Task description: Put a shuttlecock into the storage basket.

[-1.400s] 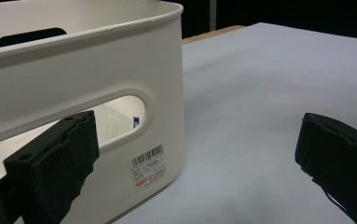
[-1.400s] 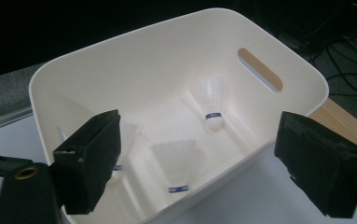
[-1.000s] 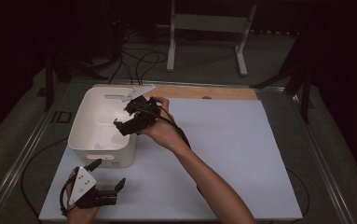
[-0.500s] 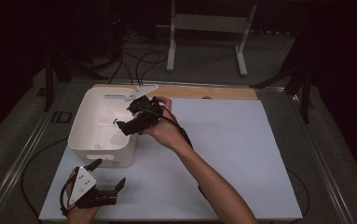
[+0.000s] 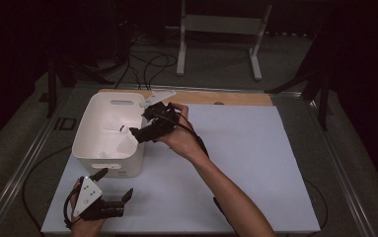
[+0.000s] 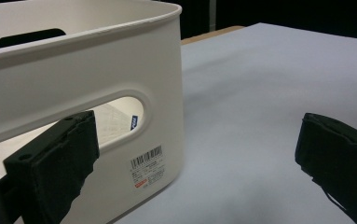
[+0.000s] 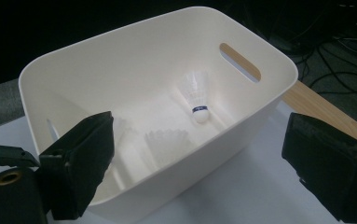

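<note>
In the high view, the right gripper [image 5: 144, 127] hovers wide open over the white bin's [image 5: 89, 127] right rim. The left gripper [image 5: 111, 190], also wide, rests in front of the bin. In the right gripper view, a shuttlecock [image 7: 195, 95] lies inside the bin, beyond the jaws.

- Smooth white plastic bin [image 7: 255, 100], slight sheen, paper barcode sticker [image 6: 147, 166] low on its side
- White feathery shuttlecock [image 7: 195, 95] inside the bin
- Matt pale mat [image 5: 245, 148] under the bin, bare wood strip [image 5: 226, 97] behind
- Matt black, rough-edged pads [image 7: 85, 158]
</note>
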The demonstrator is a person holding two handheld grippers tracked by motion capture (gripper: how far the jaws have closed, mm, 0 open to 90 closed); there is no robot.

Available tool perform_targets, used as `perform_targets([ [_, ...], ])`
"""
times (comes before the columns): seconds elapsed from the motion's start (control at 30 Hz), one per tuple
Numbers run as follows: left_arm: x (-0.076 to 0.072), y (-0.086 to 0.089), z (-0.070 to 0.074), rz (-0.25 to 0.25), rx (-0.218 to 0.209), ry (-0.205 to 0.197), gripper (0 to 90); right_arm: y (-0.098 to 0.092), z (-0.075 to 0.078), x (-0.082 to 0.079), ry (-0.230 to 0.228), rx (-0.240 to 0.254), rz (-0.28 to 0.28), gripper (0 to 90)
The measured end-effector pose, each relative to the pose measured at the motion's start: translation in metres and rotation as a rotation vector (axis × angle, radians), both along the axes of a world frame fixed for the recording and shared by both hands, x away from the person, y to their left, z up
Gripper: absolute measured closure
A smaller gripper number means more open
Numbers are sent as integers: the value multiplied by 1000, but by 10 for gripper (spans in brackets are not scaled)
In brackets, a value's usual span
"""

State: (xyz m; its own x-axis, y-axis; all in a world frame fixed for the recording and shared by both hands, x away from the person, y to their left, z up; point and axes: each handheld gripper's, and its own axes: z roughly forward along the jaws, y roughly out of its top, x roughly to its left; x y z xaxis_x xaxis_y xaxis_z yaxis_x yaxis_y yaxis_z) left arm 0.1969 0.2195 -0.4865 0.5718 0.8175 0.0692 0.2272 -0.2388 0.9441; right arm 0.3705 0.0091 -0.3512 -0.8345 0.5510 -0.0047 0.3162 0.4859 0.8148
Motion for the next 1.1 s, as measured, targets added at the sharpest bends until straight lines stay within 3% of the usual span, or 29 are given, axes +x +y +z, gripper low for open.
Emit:
perform_targets([
  [0.57, 0, 0, 0, 2, -1, 0, 3, -26, -11, -5, 9, 26, -30, 92],
  [1.1, 0, 0, 0, 8, -1, -1, 3, -57, -30, -13, -2, 32, -80, 92],
])
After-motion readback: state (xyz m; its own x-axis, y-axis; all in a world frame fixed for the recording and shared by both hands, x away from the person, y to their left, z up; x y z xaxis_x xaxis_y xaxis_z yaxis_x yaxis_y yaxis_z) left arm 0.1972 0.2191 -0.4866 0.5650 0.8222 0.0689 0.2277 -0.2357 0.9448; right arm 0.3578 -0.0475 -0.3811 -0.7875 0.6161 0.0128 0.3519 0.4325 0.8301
